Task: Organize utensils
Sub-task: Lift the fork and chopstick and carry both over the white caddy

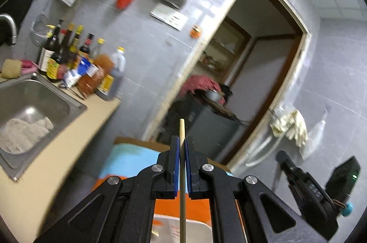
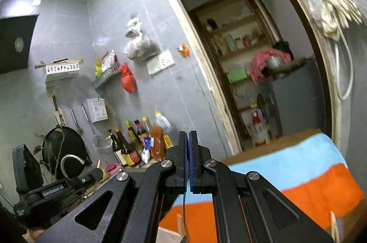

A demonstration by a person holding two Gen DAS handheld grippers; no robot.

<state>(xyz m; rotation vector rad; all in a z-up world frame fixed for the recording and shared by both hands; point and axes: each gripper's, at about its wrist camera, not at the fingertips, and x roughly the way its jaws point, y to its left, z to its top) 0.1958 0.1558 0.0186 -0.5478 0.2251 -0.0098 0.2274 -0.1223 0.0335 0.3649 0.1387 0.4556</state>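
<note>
A wooden chopstick [image 1: 182, 165] is gripped upright between the clenched left tongs [image 1: 182, 146], above an orange-and-blue cloth [image 1: 125, 158]. A thin metal utensil [image 2: 184, 217] is clamped in the right tongs [image 2: 188, 139]. A sink [image 1: 34, 105] and bottles [image 1: 68, 59] are seen far left on the table [image 1: 75, 135].

Dim, cool indoor light; motion-blurred surroundings, glare on tiles, fisheye-bent edges.

Smooth wooden chopstick [image 1: 182, 151]; brushed-metal sink [image 1: 34, 91]
</note>
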